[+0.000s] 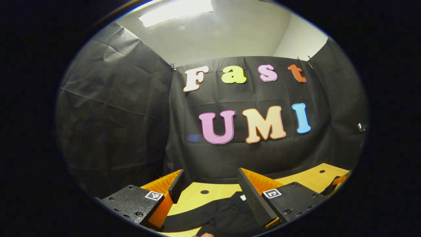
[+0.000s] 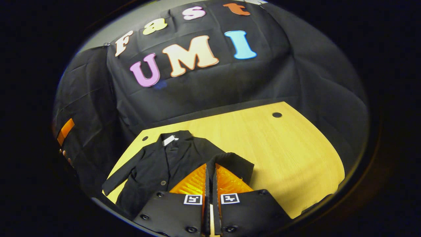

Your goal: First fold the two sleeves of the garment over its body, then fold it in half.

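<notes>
Soft black jacket [image 2: 164, 164] on the tabletop [image 2: 279, 154] looks floppy, so grab its sleeve end; left fingers [image 1: 210, 187] are wide, right fingers [image 2: 210, 174] nearly closed.

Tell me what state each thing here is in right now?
Jacket: lying flat on the table, front up, one sleeve spread outward, the other sleeve lifted at the right gripper.
Right gripper: shut on the sleeve.
Left gripper: open, above the jacket, holding nothing.
Table: bare wood beside the jacket.
</notes>
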Action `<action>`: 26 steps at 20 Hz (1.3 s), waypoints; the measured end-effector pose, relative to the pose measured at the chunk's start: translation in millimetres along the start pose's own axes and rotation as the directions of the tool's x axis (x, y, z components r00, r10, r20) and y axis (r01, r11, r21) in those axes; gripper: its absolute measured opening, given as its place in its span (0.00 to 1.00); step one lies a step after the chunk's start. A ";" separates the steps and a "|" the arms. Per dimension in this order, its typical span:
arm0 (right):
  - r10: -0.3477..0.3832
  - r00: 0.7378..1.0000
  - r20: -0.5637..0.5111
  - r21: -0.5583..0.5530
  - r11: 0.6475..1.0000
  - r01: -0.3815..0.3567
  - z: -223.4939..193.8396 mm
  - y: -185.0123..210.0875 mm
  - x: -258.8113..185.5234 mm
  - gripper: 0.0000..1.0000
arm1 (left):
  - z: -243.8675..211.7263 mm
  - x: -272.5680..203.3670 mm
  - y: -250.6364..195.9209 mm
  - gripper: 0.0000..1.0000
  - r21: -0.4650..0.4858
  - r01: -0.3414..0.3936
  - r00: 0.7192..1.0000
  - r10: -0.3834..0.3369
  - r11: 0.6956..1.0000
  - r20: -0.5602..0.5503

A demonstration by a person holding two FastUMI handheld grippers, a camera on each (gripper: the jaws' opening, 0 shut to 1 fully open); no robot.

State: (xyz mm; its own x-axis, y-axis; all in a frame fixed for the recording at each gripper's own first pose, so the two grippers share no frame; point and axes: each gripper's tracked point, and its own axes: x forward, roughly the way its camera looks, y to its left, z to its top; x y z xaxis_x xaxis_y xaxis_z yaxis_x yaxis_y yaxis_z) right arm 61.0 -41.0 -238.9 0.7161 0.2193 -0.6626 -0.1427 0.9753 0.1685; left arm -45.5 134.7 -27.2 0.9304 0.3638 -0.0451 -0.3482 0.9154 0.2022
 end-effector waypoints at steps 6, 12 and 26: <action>0.085 0.996 0.017 -0.066 0.994 -0.084 18.2 74.8 25.6 0.06 | -22.6 2.0 52.7 0.94 0.005 -0.066 0.997 0.066 0.998 -0.043; 0.165 0.986 0.027 -0.131 0.978 -0.160 23.9 154.3 49.6 0.06 | -43.4 8.0 105.2 0.99 0.021 -0.103 0.992 0.105 0.994 -0.073; 0.259 0.964 -0.056 -0.205 0.942 -0.265 5.4 320.6 129.2 0.06 | -113.4 19.3 203.6 0.94 0.015 -0.117 0.975 0.118 0.993 -0.190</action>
State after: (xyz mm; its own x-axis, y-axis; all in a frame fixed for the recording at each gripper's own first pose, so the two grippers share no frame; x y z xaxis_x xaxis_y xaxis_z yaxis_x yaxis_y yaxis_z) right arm 111.5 299.9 -266.5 0.6149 0.4659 -0.6363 -0.4645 0.8660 0.1852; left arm -111.4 347.7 -97.8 0.8440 0.4950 -0.2062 -0.4527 0.8639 0.2209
